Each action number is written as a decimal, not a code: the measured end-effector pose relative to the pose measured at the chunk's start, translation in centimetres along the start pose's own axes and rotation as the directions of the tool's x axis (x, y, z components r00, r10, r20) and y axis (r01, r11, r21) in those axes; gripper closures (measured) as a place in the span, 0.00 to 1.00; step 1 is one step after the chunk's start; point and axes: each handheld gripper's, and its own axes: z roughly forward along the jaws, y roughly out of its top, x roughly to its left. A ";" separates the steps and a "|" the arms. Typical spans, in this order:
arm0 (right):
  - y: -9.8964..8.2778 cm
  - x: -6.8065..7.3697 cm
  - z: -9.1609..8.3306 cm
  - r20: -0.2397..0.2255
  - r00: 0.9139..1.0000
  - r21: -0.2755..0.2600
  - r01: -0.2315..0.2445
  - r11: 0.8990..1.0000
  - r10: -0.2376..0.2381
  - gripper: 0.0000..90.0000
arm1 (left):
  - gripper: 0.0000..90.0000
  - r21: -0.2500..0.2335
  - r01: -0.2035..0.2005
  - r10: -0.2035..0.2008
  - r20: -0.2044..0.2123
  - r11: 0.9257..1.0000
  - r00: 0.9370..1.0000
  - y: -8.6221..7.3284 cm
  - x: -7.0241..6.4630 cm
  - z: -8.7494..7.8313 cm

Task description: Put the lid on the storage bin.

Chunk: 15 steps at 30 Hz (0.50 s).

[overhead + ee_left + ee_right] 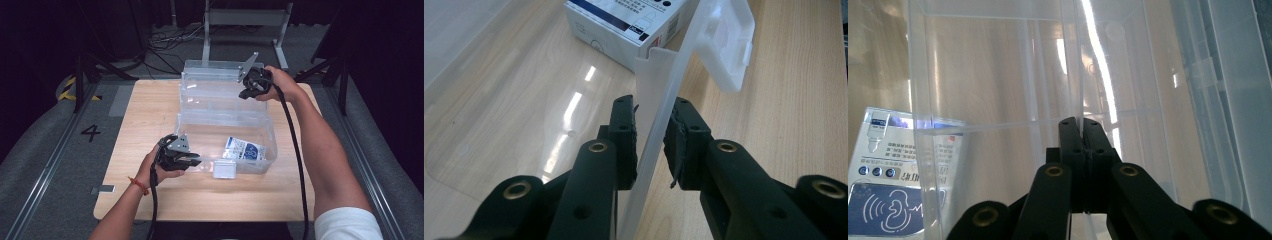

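Left gripper (192,161) straddles the clear box's (270,145) front wall, unclamped; right gripper (246,93) pinches its lid (998,75), which may slip.

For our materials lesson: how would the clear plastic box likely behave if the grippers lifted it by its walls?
The clear plastic box looks thin-walled, so it would probably flex where the left gripper straddles its wall. Holding just one small carton, it is likely light. Its glossy surface may slip.
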 end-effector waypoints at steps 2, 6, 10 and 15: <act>0.0 0.2 -0.3 -0.001 1.000 -0.001 0.004 1.000 -0.004 1.00 | 0.83 -0.001 -0.001 0.001 0.000 1.000 1.000 0.0 0.0 0.0; 0.1 0.8 -0.9 -0.001 1.000 -0.014 0.022 1.000 -0.022 1.00 | 0.83 -0.001 -0.001 0.001 -0.003 1.000 1.000 0.0 -0.1 0.0; 0.2 1.5 -1.6 0.000 0.999 -0.024 0.034 0.999 -0.034 1.00 | 0.83 0.001 0.006 -0.006 -0.003 1.000 1.000 0.0 -0.2 0.0; 0.1 2.6 -2.4 0.008 0.999 -0.034 0.047 0.998 -0.047 1.00 | 0.83 -0.003 -0.004 0.004 -0.013 1.000 1.000 0.1 -0.5 0.2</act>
